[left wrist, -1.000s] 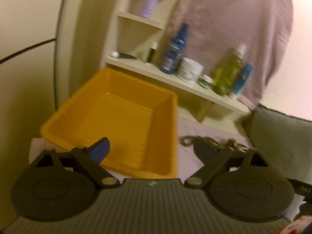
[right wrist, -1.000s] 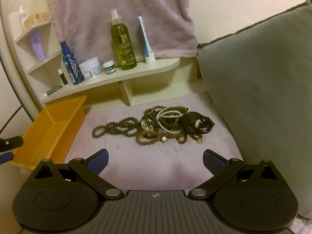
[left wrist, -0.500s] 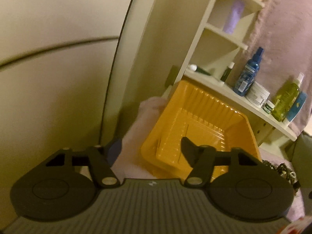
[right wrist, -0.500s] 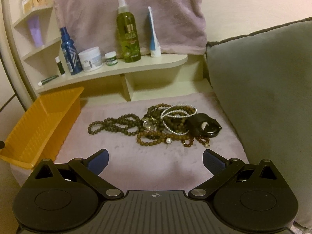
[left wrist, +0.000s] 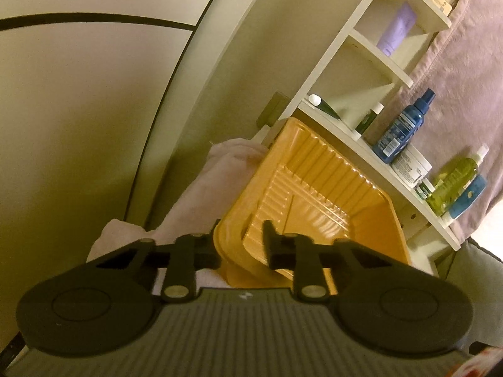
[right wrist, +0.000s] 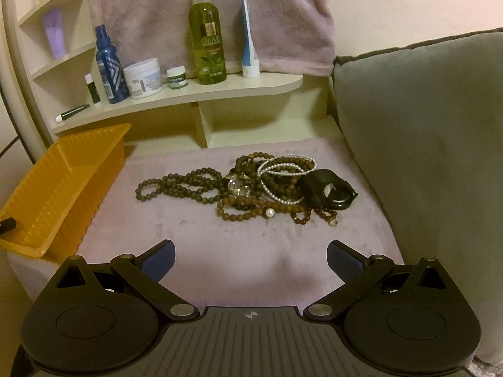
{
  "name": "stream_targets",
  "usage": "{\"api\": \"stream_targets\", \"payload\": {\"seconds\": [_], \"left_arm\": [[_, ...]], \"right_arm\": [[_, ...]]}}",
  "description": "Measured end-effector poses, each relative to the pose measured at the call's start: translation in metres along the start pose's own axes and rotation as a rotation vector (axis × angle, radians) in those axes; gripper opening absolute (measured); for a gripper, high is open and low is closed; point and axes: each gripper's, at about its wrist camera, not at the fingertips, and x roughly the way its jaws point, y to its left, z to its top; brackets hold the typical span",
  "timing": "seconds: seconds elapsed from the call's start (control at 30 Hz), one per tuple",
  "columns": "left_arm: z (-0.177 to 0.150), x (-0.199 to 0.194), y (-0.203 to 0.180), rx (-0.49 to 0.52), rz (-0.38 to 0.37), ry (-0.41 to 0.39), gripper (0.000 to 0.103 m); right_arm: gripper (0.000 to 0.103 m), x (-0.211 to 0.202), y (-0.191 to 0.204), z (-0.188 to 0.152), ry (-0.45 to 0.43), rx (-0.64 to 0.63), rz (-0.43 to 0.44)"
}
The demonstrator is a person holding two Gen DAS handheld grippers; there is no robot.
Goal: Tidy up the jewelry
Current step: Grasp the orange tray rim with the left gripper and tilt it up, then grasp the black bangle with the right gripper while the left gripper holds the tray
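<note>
The left gripper (left wrist: 242, 245) has just been closing, and its jaws now clamp the near rim of the orange tray (left wrist: 317, 194), one finger outside the wall, one inside. The right gripper (right wrist: 250, 256) hovers with jaws spread wide and nothing between them. Ahead of it on the mauve-covered surface (right wrist: 195, 238) lies the jewelry pile (right wrist: 251, 187), well apart from its fingertips, with the tray at far left and the shelf (right wrist: 195, 94) beyond.

Dim, warm yellowish light, soft shadows, strong fisheye bending at the edges, slight blur in the left view.
</note>
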Motion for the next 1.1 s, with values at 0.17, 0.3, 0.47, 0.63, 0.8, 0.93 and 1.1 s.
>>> {"api": "stream_targets", "payload": {"seconds": [0.17,0.3,0.47,0.63,0.8,0.93,1.1], "left_arm": [[-0.001,0.002,0.000,0.006,0.003,-0.002,0.011],[0.000,-0.004,-0.009,0.049,0.022,-0.015,0.010],[0.000,-0.021,-0.037,0.161,0.065,-0.046,0.010],[-0.003,-0.036,-0.073,0.308,0.114,-0.076,0.009],[-0.006,-0.044,-0.098,0.377,0.124,-0.094,0.007],[-0.009,-0.046,-0.115,0.439,0.135,-0.113,0.006],[-0.015,-0.053,-0.133,0.530,0.162,-0.142,0.005]], "right_arm": [[0.102,0.001,0.002,0.000,0.000,-0.002,0.013],[0.102,0.001,0.000,-0.001,-0.003,-0.001,0.015],[0.102,0.000,-0.005,-0.003,-0.009,0.010,0.017],[0.102,-0.002,-0.010,-0.005,-0.025,0.019,0.021],[0.102,0.000,-0.021,-0.005,-0.048,0.022,0.004],[0.102,0.007,-0.033,-0.004,-0.063,-0.004,-0.030],[0.100,0.018,-0.052,-0.002,-0.082,-0.026,-0.063]]}}
